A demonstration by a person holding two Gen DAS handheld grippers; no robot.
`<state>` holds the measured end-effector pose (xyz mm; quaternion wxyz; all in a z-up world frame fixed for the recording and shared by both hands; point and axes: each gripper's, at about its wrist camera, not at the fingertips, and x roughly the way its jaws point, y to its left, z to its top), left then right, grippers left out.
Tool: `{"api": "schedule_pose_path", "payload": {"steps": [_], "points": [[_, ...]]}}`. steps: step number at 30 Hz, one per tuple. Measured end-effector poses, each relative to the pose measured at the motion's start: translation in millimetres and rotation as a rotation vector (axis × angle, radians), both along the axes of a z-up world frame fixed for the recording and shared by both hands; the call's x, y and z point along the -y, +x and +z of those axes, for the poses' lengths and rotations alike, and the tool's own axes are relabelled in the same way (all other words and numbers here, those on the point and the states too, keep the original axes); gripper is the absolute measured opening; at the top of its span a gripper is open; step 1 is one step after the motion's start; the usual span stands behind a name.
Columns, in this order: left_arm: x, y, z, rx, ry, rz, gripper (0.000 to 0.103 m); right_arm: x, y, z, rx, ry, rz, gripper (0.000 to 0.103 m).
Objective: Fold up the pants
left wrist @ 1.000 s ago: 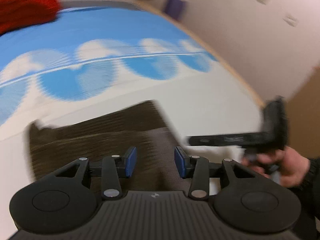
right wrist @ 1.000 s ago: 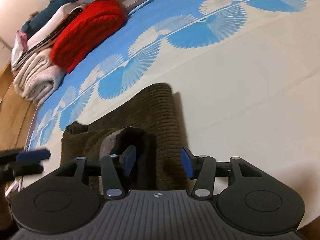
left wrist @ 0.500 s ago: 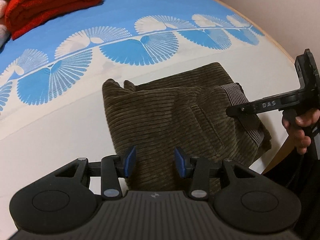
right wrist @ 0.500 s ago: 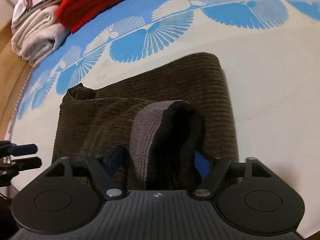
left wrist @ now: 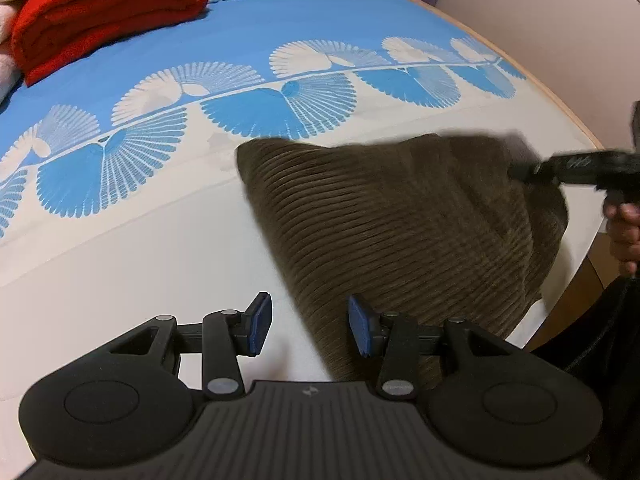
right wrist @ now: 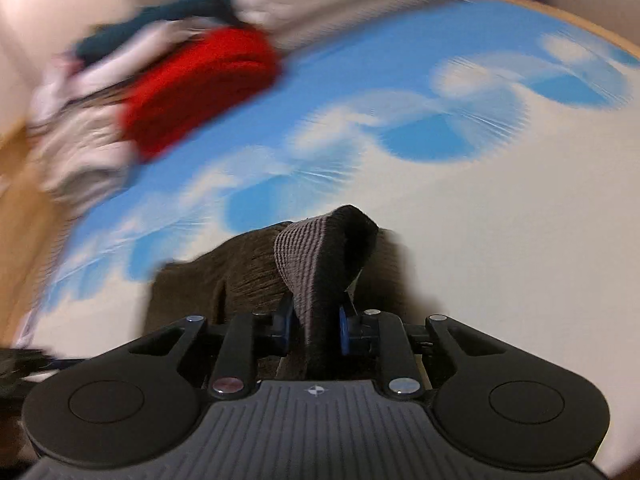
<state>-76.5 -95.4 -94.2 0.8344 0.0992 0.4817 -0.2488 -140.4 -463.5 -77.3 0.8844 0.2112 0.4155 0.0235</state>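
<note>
- A home, most likely a bedroom.
- A bed (left wrist: 120,272) under a blue-and-cream sheet (left wrist: 280,40) printed with fan shapes.
- Folded laundry stacked at its far end: a red knit (left wrist: 104,12) and pale towels (right wrist: 80,156).
- Plain walls (left wrist: 540,20) and a wooden bed frame (left wrist: 576,120).

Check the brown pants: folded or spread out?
Folded. The pants lie as a compact bundle on the sheet, waistband lifted between the right gripper's closing jaws.

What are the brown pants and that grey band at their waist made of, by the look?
Brown ribbed pants: likely corduroy, matt, with raised parallel cords. Grey waistband: seemingly a fine rib-knit elastic, dark inside. The right gripper is closing on it.
</note>
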Motion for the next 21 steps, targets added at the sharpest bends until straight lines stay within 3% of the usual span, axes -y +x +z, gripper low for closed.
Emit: {"api": "schedule_pose_path", "payload": {"steps": [3,4,9,12,14,15,16,17,21], "points": [[8,1,-5,-0.007,0.022,-0.017,0.046,2,9,-26,-0.133,-0.08,0.006,0.032],[11,1,-6,-0.008,0.026,-0.022,0.046,3,9,-27,-0.123,-0.087,0.016,0.037],[25,1,-10,-0.022,0.022,-0.06,0.046,19,-7,-6,0.026,-0.056,-0.038,0.038],[33,-1,-19,-0.06,0.037,-0.12,0.046,23,-14,-5,0.058,-0.025,0.025,0.038],[40,-4,-35,-0.103,0.091,-0.171,0.049,16,-7,-20,-0.03,-0.042,0.102,0.04],[41,-4,-46,-0.123,0.128,-0.176,0.053,13,-3,-30,-0.099,-0.078,0.126,0.049],[43,-2,-56,-0.143,0.164,-0.167,0.055,12,-1,-41,-0.152,-0.118,0.129,0.066],[44,0,-61,-0.154,0.175,-0.157,0.057,14,0,-47,-0.179,-0.129,0.122,0.072],[44,14,-50,-0.167,0.132,-0.111,0.058,29,4,-49,-0.177,-0.035,0.087,0.072]]}}
